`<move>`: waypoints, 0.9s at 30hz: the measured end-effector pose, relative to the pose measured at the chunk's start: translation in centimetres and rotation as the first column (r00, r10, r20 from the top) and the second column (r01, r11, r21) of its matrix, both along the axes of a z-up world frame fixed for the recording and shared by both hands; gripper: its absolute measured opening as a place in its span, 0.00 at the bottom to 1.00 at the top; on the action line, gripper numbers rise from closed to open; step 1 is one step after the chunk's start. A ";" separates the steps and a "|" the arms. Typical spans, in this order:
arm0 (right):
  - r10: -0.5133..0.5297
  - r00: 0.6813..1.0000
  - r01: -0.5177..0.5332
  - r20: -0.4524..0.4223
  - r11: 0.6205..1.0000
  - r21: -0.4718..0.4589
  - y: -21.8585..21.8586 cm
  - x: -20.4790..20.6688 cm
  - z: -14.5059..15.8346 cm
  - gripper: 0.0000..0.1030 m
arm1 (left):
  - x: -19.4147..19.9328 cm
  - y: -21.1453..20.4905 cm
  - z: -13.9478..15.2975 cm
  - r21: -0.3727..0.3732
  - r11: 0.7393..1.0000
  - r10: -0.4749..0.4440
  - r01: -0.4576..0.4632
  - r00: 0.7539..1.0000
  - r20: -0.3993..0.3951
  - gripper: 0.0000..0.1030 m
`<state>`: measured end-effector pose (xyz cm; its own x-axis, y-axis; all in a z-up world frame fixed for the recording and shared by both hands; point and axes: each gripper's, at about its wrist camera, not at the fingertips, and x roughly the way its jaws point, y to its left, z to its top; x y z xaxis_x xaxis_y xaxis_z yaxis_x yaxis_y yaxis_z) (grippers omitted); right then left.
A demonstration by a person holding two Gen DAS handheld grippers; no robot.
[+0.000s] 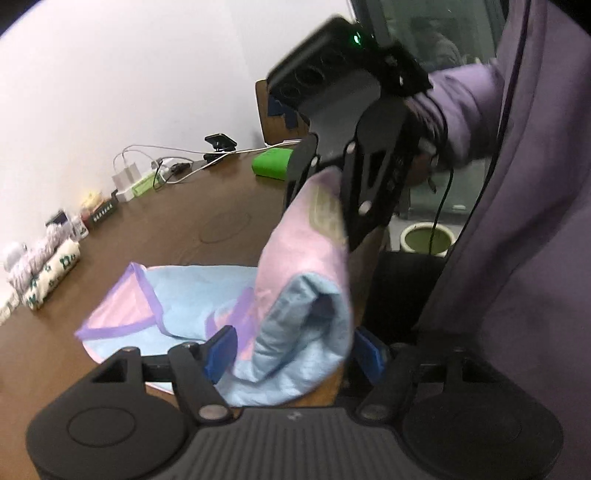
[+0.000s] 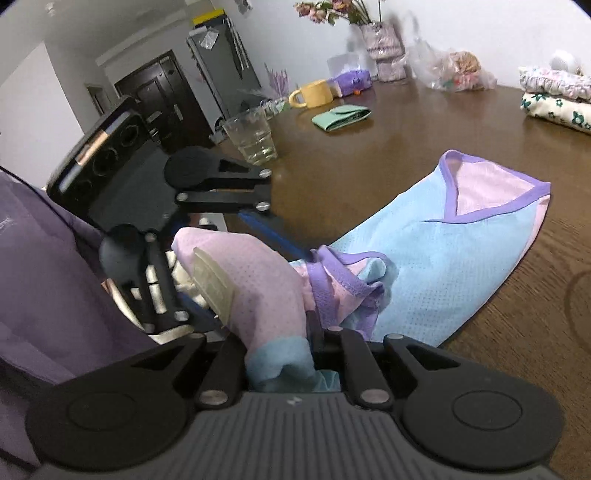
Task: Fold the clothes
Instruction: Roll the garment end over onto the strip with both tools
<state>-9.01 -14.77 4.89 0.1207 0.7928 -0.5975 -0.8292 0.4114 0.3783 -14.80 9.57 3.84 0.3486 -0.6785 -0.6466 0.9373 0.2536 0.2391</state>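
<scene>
Both jaws bite the pastel mesh jersey (image 2: 436, 236): the left hand-held gripper (image 1: 295, 354) clamps its blue hem, the right hand-held gripper (image 2: 321, 343) a bunched edge, neckline trailing on the counter (image 2: 369, 147). A glass (image 2: 255, 138) stands at eleven o'clock, folded clothes (image 2: 554, 99) at two.

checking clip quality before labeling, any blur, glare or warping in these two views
Left wrist view: the right gripper and lifted garment are smeared by motion blur; fisheye bends the table edge, corners vignetted black. Right wrist view: sharper on the garment's mesh, soft glare on the tabletop near the glass, flowers blurred, door frames bowed.
</scene>
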 end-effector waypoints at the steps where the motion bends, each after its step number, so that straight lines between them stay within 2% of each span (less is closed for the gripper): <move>1: 0.009 1.000 -0.009 -0.002 1.000 -0.004 0.1 -0.1 0.2 0.09 | 0.6 0.0 -0.1 -0.008 1.000 0.005 -0.005 1.000 -0.024 0.65; 2: 0.018 1.000 -0.018 -0.004 1.000 -0.008 0.3 -0.2 0.4 0.09 | 1.6 0.1 -0.2 -0.026 1.000 0.009 -0.011 0.997 -0.079 0.55; 3: 0.026 1.000 -0.026 -0.005 1.000 -0.012 0.5 -0.3 0.5 0.09 | 2.6 0.3 -0.3 -0.044 0.999 0.012 -0.019 0.990 -0.137 0.34; 4: 0.032 0.999 -0.032 -0.004 0.999 -0.017 0.7 -0.4 0.7 0.09 | 3.2 0.6 -0.4 -0.063 0.998 0.010 -0.022 0.983 -0.186 0.27; 6: 0.035 0.999 -0.035 -0.006 0.999 -0.026 0.9 -0.3 0.7 0.13 | 4.5 1.4 -0.4 -0.099 0.995 0.003 -0.032 0.960 -0.278 0.18; 8: 0.022 1.000 -0.022 -0.021 1.000 -0.016 0.6 -0.1 0.7 0.17 | 5.6 2.1 -0.6 -0.134 0.990 0.001 -0.053 0.932 -0.361 0.16; 10: -0.007 1.000 0.007 0.015 1.000 -0.004 0.1 -0.3 0.8 0.39 | 6.5 2.8 -1.0 -0.169 0.982 0.007 -0.089 0.901 -0.435 0.14; 11: -0.034 0.997 0.034 0.068 0.999 0.001 -0.3 -1.0 0.8 0.61 | 6.9 3.1 -1.2 -0.186 0.977 0.007 -0.107 0.883 -0.470 0.14; 12: -0.062 0.991 0.061 0.121 0.998 0.006 -0.6 -1.6 0.8 0.75 | 7.3 3.3 -1.3 -0.202 0.971 0.007 -0.125 0.865 -0.502 0.14; 14: -0.104 0.970 0.102 0.221 0.995 0.021 -1.0 -2.8 0.4 0.79 | 7.8 3.7 -1.5 -0.226 0.963 0.004 -0.150 0.841 -0.541 0.14; 16: -0.116 0.964 0.113 0.240 0.993 0.028 -0.9 -3.1 -0.3 0.76 | 8.5 3.9 -1.7 -0.240 0.957 -0.005 -0.162 0.820 -0.572 0.14; 17: -0.123 0.961 0.118 0.249 0.992 0.032 -0.9 -3.3 -0.7 0.66 | 8.7 4.0 -1.6 -0.243 0.956 -0.009 -0.165 0.810 -0.586 0.14; 18: -0.125 0.962 0.120 0.241 0.992 0.038 -0.9 -3.2 -1.1 0.50 | 8.9 4.2 -1.5 -0.251 0.953 -0.017 -0.169 0.799 -0.602 0.14; 21: -0.112 0.983 0.100 0.144 0.991 0.089 -1.3 -1.9 -1.7 0.19 | 10.0 4.2 -1.0 -0.264 0.947 -0.026 -0.184 0.774 -0.633 0.14; 23: -0.109 0.991 0.097 0.078 0.986 0.134 -1.7 -1.0 -1.8 0.16 | 10.7 4.4 -0.8 -0.272 0.938 -0.016 -0.215 0.757 -0.653 0.16; 24: -0.130 0.990 0.122 0.051 0.983 0.140 -1.8 -0.5 -1.9 0.16 | 11.0 4.5 -0.7 -0.270 0.933 0.000 -0.236 0.753 -0.658 0.20; 27: -0.194 0.980 0.197 -0.032 0.969 0.151 -2.2 1.1 -2.2 0.16 | 11.8 4.2 -1.0 -0.236 0.921 0.079 -0.308 0.744 -0.664 0.26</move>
